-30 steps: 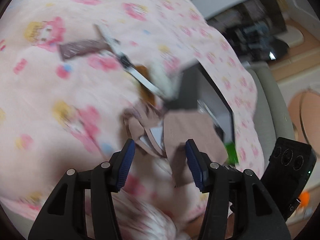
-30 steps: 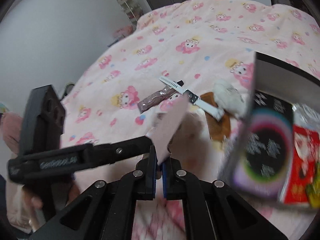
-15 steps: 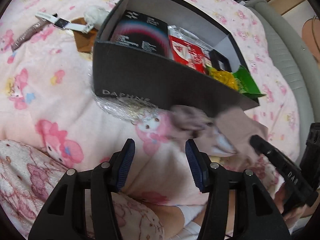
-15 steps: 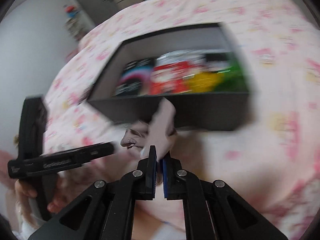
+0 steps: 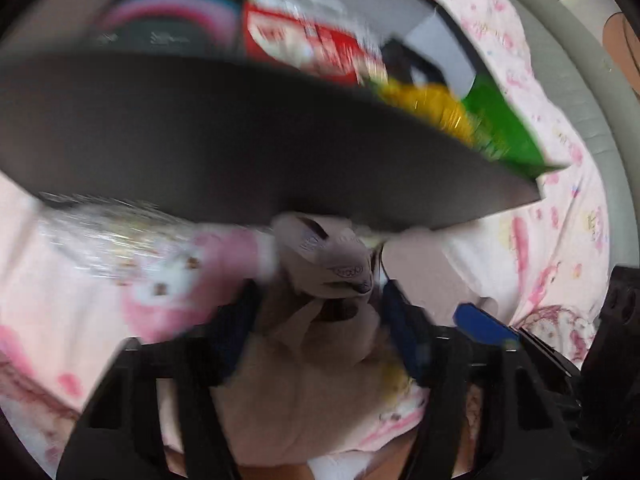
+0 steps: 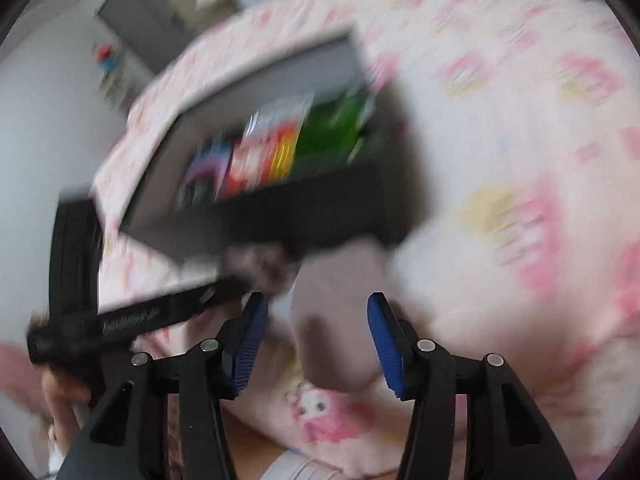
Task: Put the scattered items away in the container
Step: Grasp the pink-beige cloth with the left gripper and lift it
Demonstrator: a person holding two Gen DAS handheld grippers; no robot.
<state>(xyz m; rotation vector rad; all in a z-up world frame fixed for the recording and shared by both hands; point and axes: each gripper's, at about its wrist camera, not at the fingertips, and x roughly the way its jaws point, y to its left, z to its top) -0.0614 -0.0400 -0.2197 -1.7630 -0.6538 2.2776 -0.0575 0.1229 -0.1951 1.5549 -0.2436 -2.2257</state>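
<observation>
A beige fabric item with a printed cat face (image 5: 336, 268) lies bunched on the pink bedspread, just in front of the black box (image 5: 240, 140). My left gripper (image 5: 318, 330) straddles it. Its jaws are closing with the fabric between the blue pads, which still stand wide. My right gripper (image 6: 316, 336) is beside it on the right. Its jaws are opening, and the fabric item (image 6: 336, 300) lies loose just past its fingertips. Both views are blurred by motion.
The box holds a black-and-pink carton (image 5: 168, 20), a red packet (image 5: 304, 40), a yellow packet (image 5: 432, 104) and a green packet (image 5: 500, 120). A clear plastic wrapper (image 5: 112, 232) lies by its front wall. A hand (image 6: 60, 392) holds the left gripper (image 6: 140, 316).
Both grippers swung from the scattered items to the box's front wall. The right gripper, shut on the fabric before, has opened and released it. The left gripper now straddles the fabric.
</observation>
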